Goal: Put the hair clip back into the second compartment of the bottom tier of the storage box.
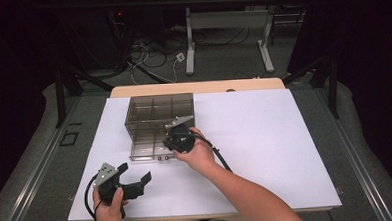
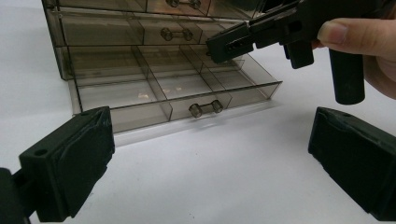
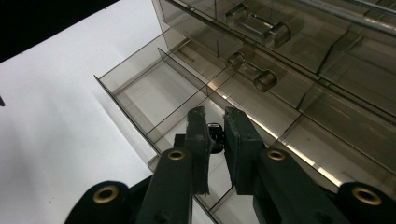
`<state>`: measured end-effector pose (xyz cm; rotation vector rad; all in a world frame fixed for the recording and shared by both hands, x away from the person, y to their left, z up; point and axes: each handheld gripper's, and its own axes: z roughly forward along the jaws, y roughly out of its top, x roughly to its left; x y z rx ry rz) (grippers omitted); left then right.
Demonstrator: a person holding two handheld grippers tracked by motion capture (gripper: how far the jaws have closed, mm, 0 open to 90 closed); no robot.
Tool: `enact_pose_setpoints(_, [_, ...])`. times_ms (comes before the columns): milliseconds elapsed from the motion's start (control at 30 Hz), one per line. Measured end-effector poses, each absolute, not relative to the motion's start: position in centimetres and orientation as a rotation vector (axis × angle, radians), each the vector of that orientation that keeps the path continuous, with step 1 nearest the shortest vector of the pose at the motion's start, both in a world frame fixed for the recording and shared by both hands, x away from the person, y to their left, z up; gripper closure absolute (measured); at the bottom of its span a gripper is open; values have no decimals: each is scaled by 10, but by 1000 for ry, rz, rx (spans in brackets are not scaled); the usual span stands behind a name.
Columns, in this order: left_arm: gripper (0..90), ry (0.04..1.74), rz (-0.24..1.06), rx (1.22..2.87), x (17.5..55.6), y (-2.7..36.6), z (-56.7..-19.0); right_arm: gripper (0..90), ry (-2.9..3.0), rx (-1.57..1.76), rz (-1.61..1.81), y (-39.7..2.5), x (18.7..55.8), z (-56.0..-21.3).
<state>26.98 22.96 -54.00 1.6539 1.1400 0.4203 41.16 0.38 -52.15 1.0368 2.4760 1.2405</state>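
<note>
A smoky clear drawer cabinet [image 1: 159, 109] stands on the white board [image 1: 255, 138]. Its bottom drawer [image 1: 146, 145] is pulled out, with divided compartments [image 2: 116, 93] and a small bar handle [image 2: 205, 108]. My right gripper [image 1: 178, 140] hovers over the right part of this drawer [image 3: 154, 93], jaws nearly together on a small black object [image 3: 215, 132]. That gripper's tip [image 2: 224, 46] hangs above the drawer's right compartments. My left gripper [image 1: 135, 172] rests near the board's front left, open and holding nothing, facing the drawer front [image 2: 140, 116].
The closed upper drawers [image 3: 261, 32] carry similar handles. Bare board [image 1: 266, 167] lies right of the cabinet. A second table's legs [image 1: 190, 45] and loose cables [image 1: 151, 57] sit on the floor beyond the far edge.
</note>
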Motion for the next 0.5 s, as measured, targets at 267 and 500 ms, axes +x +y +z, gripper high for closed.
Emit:
enact_pose_setpoints(267, [8,1140,420,1656,270,229,-540,807,2460,1013,1238,7,413,-528])
enact_pose_setpoints(500, [8,1139,418,1657,270,229,-540,807,2471,1009,1237,10,412,-533])
